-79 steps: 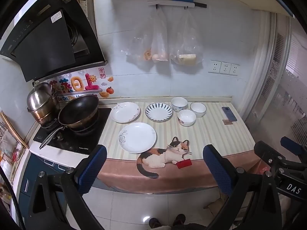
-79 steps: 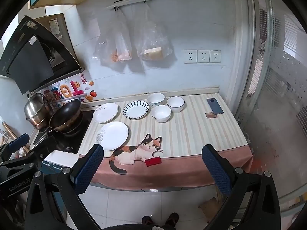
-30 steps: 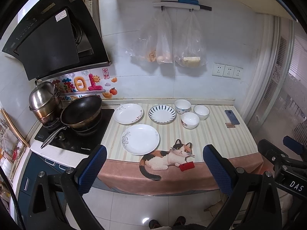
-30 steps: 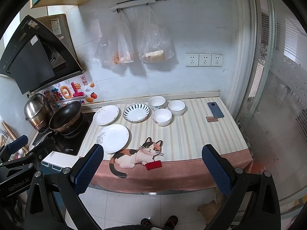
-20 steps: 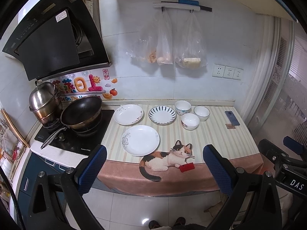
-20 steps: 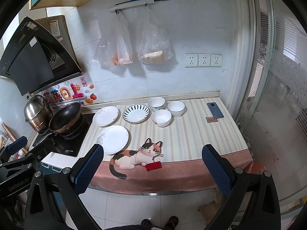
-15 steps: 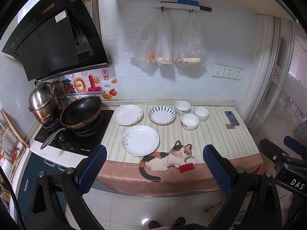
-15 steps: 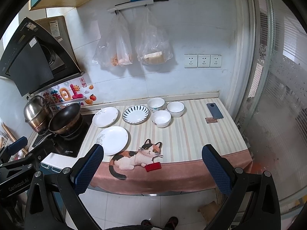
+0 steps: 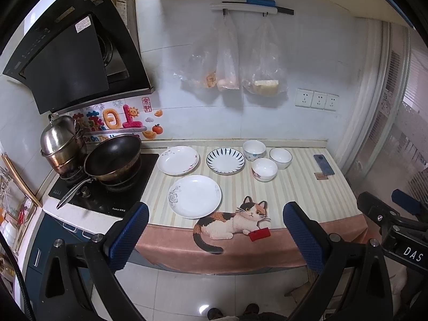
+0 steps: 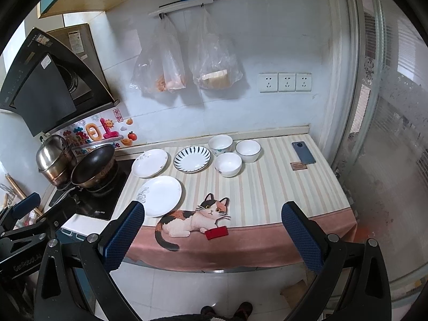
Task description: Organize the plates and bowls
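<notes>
Three plates lie on the striped counter: a near white plate (image 9: 194, 196) (image 10: 160, 195), a flowered plate (image 9: 178, 160) (image 10: 149, 163) behind it, and a blue-striped plate (image 9: 225, 160) (image 10: 191, 159). To their right stand three white bowls: the back left bowl (image 9: 254, 150) (image 10: 220, 144), the back right bowl (image 9: 280, 158) (image 10: 248, 150) and the front bowl (image 9: 264, 169) (image 10: 228, 164). My left gripper (image 9: 214, 238) and right gripper (image 10: 212, 236) hang open and empty over the floor, well short of the counter edge.
A black wok (image 9: 112, 157) and steel pots (image 9: 60, 144) sit on the stove at the left. A phone (image 9: 323, 164) lies at the counter's right end. The cloth edge carries a cat picture (image 9: 235, 220). Plastic bags (image 9: 232, 64) hang on the wall. Shoes (image 9: 232, 313) show below.
Both cameras have drawn back and risen slightly, so the counter looks a little farther and lower. Plates and bowls have not moved. Both grippers stayed open.
</notes>
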